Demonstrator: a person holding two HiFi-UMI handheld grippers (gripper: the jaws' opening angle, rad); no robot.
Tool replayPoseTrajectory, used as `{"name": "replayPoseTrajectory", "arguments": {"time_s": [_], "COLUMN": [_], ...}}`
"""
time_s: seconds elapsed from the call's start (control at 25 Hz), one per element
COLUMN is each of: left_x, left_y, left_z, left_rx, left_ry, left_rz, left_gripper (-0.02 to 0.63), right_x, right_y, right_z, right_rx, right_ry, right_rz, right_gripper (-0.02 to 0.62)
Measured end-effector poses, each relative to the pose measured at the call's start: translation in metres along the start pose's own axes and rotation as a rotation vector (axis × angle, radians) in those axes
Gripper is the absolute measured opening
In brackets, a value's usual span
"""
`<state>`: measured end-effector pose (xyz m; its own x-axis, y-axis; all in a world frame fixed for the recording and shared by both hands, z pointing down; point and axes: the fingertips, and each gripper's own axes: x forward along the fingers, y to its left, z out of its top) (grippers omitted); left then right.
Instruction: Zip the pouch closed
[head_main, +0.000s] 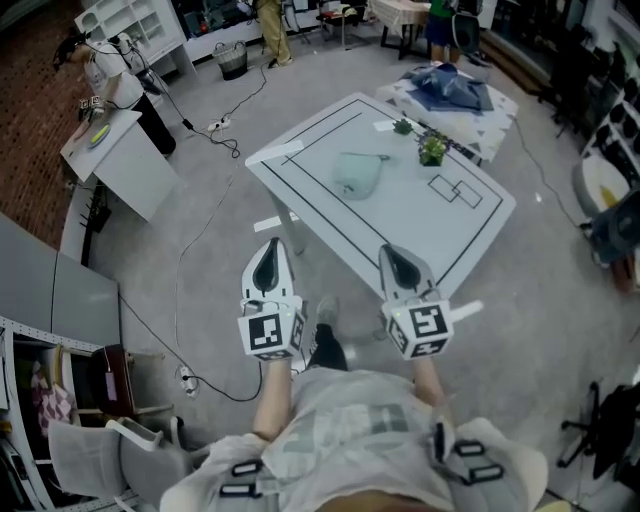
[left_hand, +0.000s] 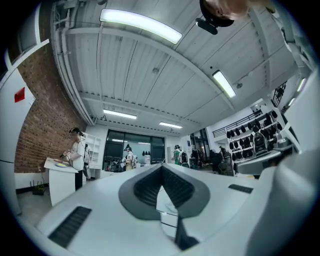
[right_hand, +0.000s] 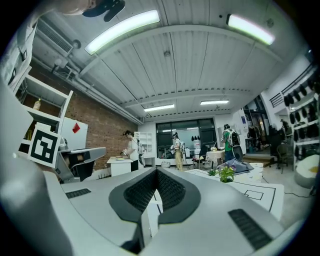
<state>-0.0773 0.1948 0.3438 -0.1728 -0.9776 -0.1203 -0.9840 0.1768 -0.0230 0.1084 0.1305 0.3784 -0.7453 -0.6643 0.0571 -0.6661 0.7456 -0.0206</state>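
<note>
A pale green pouch (head_main: 357, 173) lies near the middle of the white table (head_main: 330, 210), which has black lines marked on it. I cannot make out its zipper from this distance. Both grippers hang in front of the table's near edge, well short of the pouch. My left gripper (head_main: 268, 246) is shut and holds nothing, its dark pads (left_hand: 145, 187) meeting at the tip. My right gripper (head_main: 393, 252) is likewise shut and empty, its pads (right_hand: 142, 190) pressed together. The pouch shows in neither gripper view.
A small potted plant (head_main: 432, 150) stands at the table's far right edge, also seen as the plant (right_hand: 226, 173). A second table with blue cloth (head_main: 450, 88) stands beyond. A white counter (head_main: 120, 160) and floor cables (head_main: 215, 125) are at left. People stand in the back.
</note>
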Motion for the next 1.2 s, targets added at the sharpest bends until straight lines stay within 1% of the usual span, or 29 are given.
{"name": "replayPoseTrajectory", "arguments": {"time_s": [0.16,0.32,0.44,0.64,0.76,0.88,0.96,1.08,1.2], "left_x": [0.049,0.104,0.145,0.214,0.255,0.294,0.316,0.346,0.37], "left_y": [0.009,0.024,0.037,0.052,0.062,0.07,0.072,0.068,0.059], "left_z": [-0.003,-0.002,0.002,0.001,-0.003,-0.01,-0.018,-0.029,-0.043], "left_rx": [0.024,0.025,0.024,0.024,0.025,0.023,0.012,0.007,0.0], "left_ry": [-0.001,-0.018,-0.022,-0.022,-0.022,-0.014,-0.003,0.0,0.023], "left_rz": [-0.042,-0.081,-0.104,-0.158,-0.191,-0.221,-0.245,-0.288,-0.327], "left_gripper": [0.006,0.006,0.006,0.006,0.006,0.006,0.006,0.006,0.006], "right_x": [0.041,0.086,0.126,0.19,0.225,0.256,0.273,0.292,0.304], "right_y": [-0.012,-0.03,-0.038,-0.061,-0.069,-0.078,-0.09,-0.107,-0.123], "right_z": [0.006,0.018,0.032,0.035,0.041,0.044,0.042,0.04,0.041], "right_rx": [-0.029,-0.012,-0.034,-0.032,-0.026,-0.015,-0.015,0.003,0.001], "right_ry": [-0.002,-0.009,-0.021,0.015,0.013,0.022,0.028,0.033,0.042], "right_rz": [0.0,-0.04,-0.05,-0.103,-0.119,-0.135,-0.168,-0.212,-0.243], "right_gripper": [0.006,0.006,0.006,0.006,0.006,0.006,0.006,0.008,0.006]}}
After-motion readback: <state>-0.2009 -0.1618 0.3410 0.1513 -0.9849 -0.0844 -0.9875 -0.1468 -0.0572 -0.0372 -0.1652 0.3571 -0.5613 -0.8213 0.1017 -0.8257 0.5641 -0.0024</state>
